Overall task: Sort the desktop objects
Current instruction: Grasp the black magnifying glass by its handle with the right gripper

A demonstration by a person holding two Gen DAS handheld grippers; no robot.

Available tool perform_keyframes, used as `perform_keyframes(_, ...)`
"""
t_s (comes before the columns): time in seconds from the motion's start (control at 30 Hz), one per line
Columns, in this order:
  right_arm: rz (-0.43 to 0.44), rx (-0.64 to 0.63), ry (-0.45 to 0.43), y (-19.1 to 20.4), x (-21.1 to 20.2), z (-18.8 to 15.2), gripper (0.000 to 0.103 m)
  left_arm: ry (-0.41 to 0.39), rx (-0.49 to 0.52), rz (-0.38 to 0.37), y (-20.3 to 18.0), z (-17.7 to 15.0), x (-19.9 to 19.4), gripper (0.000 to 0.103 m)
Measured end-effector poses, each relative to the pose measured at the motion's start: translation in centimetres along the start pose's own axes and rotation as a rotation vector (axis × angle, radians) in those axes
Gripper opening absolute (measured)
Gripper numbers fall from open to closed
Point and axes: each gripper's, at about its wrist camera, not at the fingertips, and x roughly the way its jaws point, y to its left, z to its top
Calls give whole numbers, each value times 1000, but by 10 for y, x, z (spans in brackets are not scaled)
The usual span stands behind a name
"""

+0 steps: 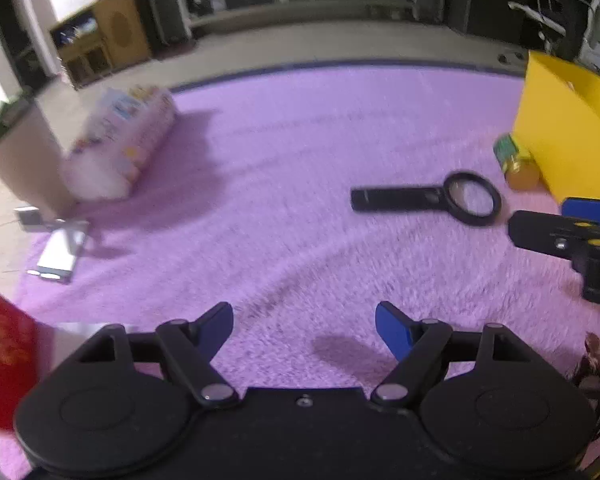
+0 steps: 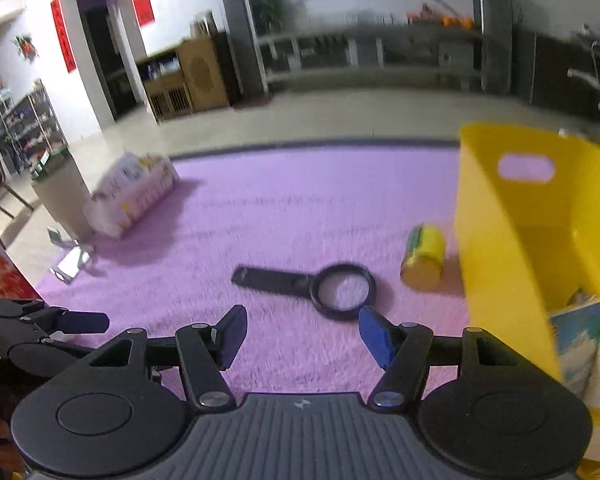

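Both grippers are held low over a purple fuzzy cloth (image 1: 284, 168) that covers the table. The left gripper (image 1: 304, 326) is seen with its blue-padded fingers spread wide apart and nothing between them. The right gripper (image 2: 302, 332) is likewise spread apart and empty; its tip is also seen at the right edge of the left wrist view.

A black magnifying glass (image 1: 428, 198) is laid flat on the cloth, handle toward the left, lens ring toward the right. In the right wrist view the lens ring (image 2: 343, 291) is found just ahead of the right finger pad (image 2: 374, 336), not touching it as far as can be told.

A small yellow can (image 2: 423, 258) with a green label is lying on its side on the cloth, just beside the front wall of a yellow bin (image 2: 496, 240), between the bin and the lens ring. The bin is standing at the right side of the cloth. Inside it a light blue booklet (image 2: 576, 340) and something white are noted; the white thing is too blurred to name.

At the far left of the cloth a white printed carton (image 1: 120, 148) is recorded, resting tilted. Nearer the left edge a small silvery flat thing (image 1: 58, 254) is lying; its kind cannot be told. Both views are motion-blurred.
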Motion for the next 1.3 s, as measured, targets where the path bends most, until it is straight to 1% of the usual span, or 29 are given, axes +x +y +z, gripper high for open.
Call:
perform_keyframes(0.07, -2, -2, 41, -2, 11, 1, 64, -7, 6, -9, 1, 5, 3, 77)
perform_keyframes(0.13, -4, -10, 60, -3, 21, 6, 64, -26, 3, -5, 4, 9, 2, 77)
perform_keyframes(0.23, 13, -2, 39, -9, 31, 17, 64, -10, -12, -18, 7, 6, 1, 78)
perform_keyframes(0.33, 40, 6, 0, -16, 35, 13, 64, 9, -33, -32, 11, 0, 0, 78)
perform_keyframes(0.6, -19, -100, 42, -21, 46, 0, 64, 12, -32, -35, 7, 0, 4, 78)
perform_keyframes(0.67, -40, -124, 36, -19, 51, -1, 64, 16, -29, -32, 6, -1, 5, 78)
perform_keyframes(0.8, -30, -161, 32, -14, 66, 3, 64, 7, -29, -27, 8, -2, 4, 78)
perform_keyframes(0.93, -62, -199, 50, -11, 80, 7, 65, -3, -11, -20, 9, -3, 3, 78)
perform_keyframes(1.03, -70, -188, 78, -16, 90, 10, 65, -2, -14, -22, 11, -3, 2, 78)
perform_keyframes(1.07, -71, -188, 77, -17, 91, 11, 68, 0, -16, -20, 12, -2, 3, 78)
perform_keyframes(1.13, -76, -200, 68, -19, 94, 11, 70, 0, -23, -13, 13, -3, 4, 78)
perform_keyframes(1.2, -71, -209, 62, -18, 95, 10, 68, -1, -24, -13, 13, -3, 4, 78)
perform_keyframes(1.23, -68, -211, 64, -18, 94, 10, 65, -1, -22, -15, 13, -3, 3, 78)
perform_keyframes(1.27, -51, -208, 69, -17, 94, 11, 59, -1, -21, -16, 12, -3, 4, 78)
perform_keyframes(1.3, -44, -205, 78, -15, 93, 12, 59, 0, -22, -17, 12, -4, 4, 78)
